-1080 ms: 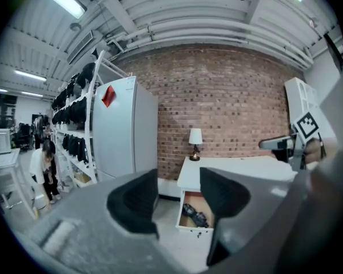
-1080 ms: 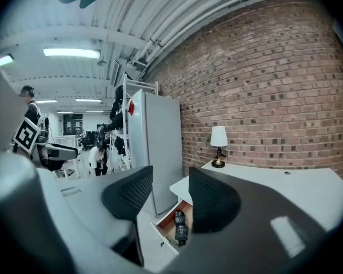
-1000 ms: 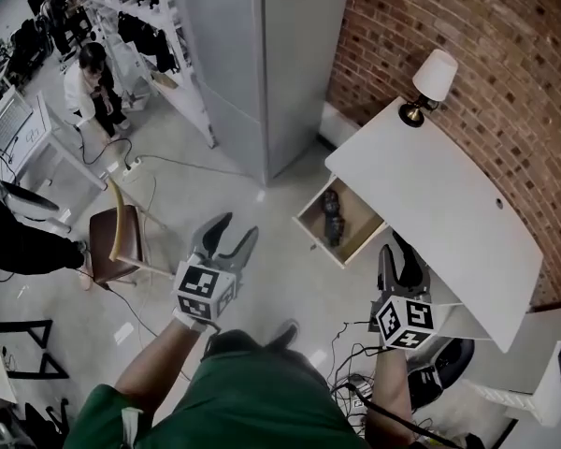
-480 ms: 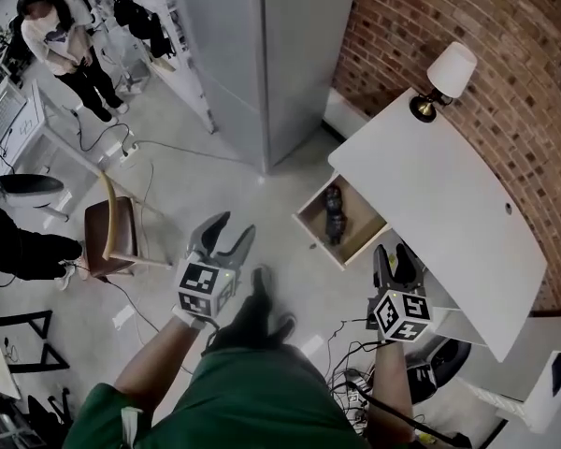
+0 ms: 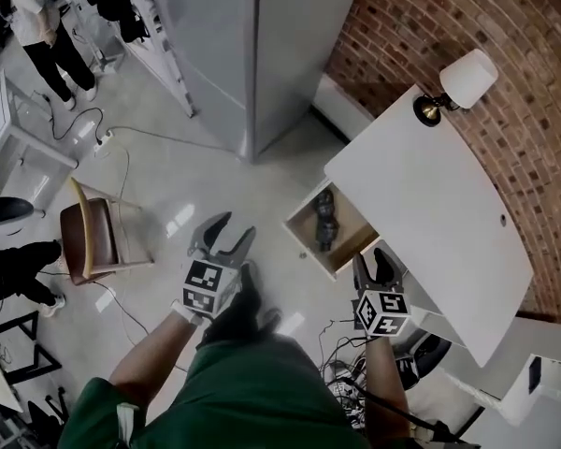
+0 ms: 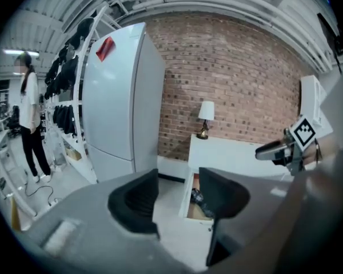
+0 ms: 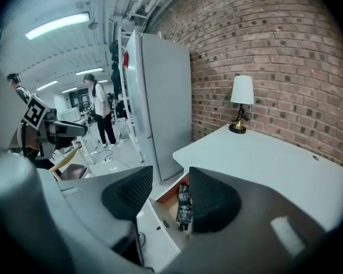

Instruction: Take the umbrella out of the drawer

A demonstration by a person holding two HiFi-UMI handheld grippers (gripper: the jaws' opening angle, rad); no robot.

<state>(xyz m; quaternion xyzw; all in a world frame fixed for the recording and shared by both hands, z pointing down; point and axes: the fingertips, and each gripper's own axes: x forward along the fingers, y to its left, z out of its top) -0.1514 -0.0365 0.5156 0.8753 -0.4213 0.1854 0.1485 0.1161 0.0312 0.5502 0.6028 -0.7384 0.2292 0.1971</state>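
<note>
A dark folded umbrella (image 5: 323,221) lies in the open wooden drawer (image 5: 348,241) of a white desk (image 5: 430,195). In the right gripper view the umbrella (image 7: 183,205) shows between the jaws, further off, inside the drawer (image 7: 167,192). My right gripper (image 5: 374,264) hovers open and empty just below and to the right of the drawer. My left gripper (image 5: 230,232) is open and empty over the floor, left of the drawer. The left gripper view shows the umbrella (image 6: 196,197) beyond its own jaws, and the right gripper (image 6: 285,148) off to the right.
A tall grey fridge (image 5: 252,45) stands left of the desk against a brick wall (image 5: 505,64). A lamp (image 5: 466,80) sits on the desk's far end. A wooden chair (image 5: 87,238), floor cables (image 5: 122,138) and a standing person (image 5: 37,26) are to the left.
Both grippers have come forward and down toward the drawer, the right one now close beside it. My foot has stepped forward under the left gripper. The person in the background has walked away.
</note>
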